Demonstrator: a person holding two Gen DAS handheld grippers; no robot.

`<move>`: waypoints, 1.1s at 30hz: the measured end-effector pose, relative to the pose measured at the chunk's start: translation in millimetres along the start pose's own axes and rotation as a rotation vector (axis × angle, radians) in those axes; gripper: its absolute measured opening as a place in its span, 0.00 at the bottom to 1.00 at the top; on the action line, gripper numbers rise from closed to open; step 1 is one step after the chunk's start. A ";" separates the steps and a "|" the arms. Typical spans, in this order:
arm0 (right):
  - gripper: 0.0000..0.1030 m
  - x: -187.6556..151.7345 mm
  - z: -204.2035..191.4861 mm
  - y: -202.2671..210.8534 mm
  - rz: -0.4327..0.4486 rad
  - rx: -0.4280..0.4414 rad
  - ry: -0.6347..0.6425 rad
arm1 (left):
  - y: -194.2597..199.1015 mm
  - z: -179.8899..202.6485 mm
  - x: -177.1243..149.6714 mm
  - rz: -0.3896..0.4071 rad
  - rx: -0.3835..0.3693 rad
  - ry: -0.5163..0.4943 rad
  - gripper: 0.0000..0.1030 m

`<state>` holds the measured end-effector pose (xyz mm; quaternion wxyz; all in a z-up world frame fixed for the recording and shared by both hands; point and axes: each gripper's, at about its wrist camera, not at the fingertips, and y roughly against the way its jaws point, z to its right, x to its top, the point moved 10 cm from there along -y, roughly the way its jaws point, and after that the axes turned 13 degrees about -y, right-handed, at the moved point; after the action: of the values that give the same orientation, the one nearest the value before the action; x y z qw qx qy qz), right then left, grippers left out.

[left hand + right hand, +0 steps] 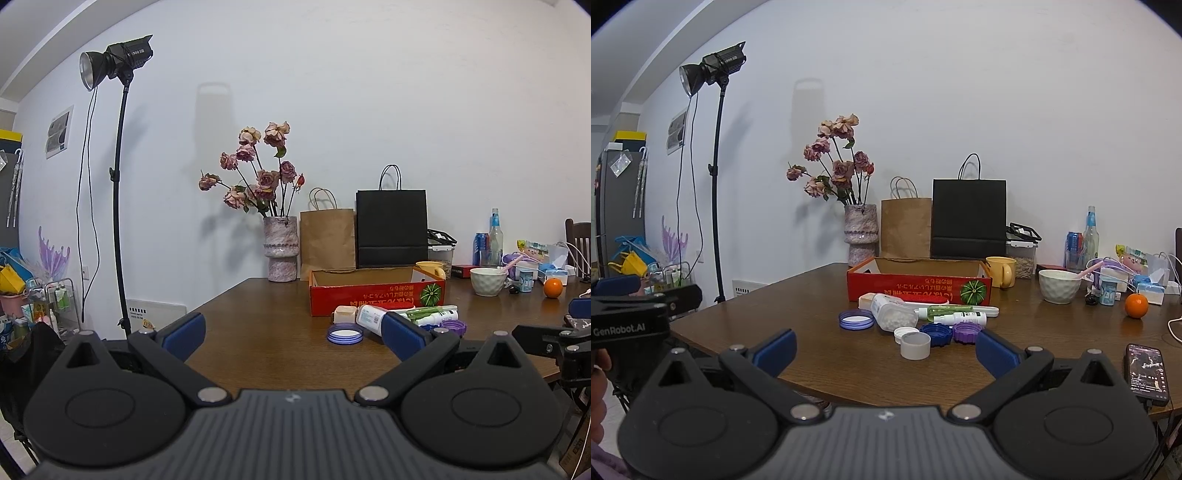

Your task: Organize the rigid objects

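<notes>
A red cardboard box [919, 291] stands open on the brown table [798, 295]; it also shows in the left wrist view [376, 299]. In front of it lie a clear pill bottle [890, 314], a green spray bottle [945, 311], a small white bottle [967, 318], a blue-rimmed lid [856, 319], a grey cap [915, 345], a blue cap [936, 334] and a purple cap [967, 332]. My right gripper [886, 349] is open and empty, just short of the caps. My left gripper [293, 334] is open and empty, near the blue-rimmed lid [345, 334].
A vase of dried roses [860, 232], a brown paper bag [906, 227] and a black bag [968, 218] stand behind the box. A yellow mug [1001, 271], white bowl [1059, 286], orange [1136, 305] and phone [1148, 373] lie to the right. A light stand [718, 184] is left.
</notes>
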<state>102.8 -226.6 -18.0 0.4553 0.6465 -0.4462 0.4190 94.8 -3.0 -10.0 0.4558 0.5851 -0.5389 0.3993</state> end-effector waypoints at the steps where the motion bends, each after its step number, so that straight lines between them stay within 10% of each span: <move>1: 1.00 0.0 -0.3 0.3 0.000 0.001 0.000 | -0.1 0.0 0.0 -0.001 0.000 0.000 1.00; 33: 1.00 -3.8 0.4 -2.0 -0.003 -0.002 -0.002 | -1.3 -1.1 -2.4 -0.003 -0.002 0.001 1.00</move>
<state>103.8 -226.0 -22.1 0.4560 0.6472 -0.4462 0.4173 95.9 -1.3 -12.1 0.4575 0.5852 -0.5381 0.3983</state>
